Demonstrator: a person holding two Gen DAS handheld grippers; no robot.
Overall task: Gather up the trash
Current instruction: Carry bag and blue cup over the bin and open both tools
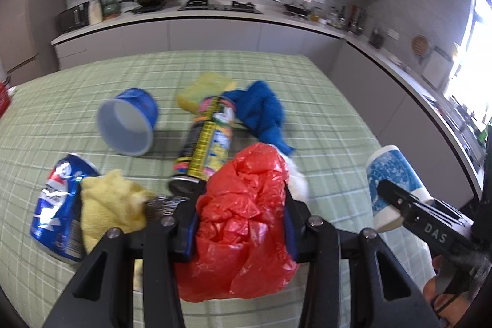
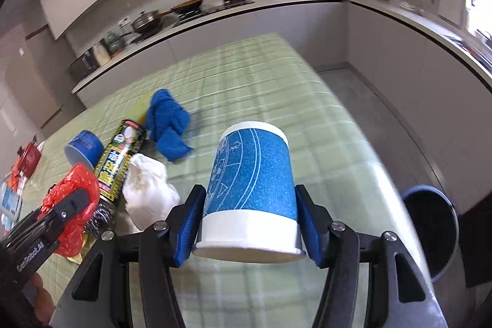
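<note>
**Two hand-held grippers, each carrying a piece of trash over the green checked worktop**

Left gripper (image 1: 243,223): angled downward, lower centre of the left wrist view, jaws pinching a crumpled red plastic bag (image 1: 246,205) that bulges out above and below them. Right gripper (image 2: 249,223): likewise angled downward, lower centre of the right wrist view, blue pads pressed on both sides of a blue-and-white paper cup (image 2: 250,189), held upside down, base away from the camera. On the worktop (image 2: 276,88) lie a spray can (image 1: 209,140), blue cloth (image 1: 264,109) and crushed drink can (image 1: 58,205). A dark bin (image 2: 430,223) stands at lower right.
</note>
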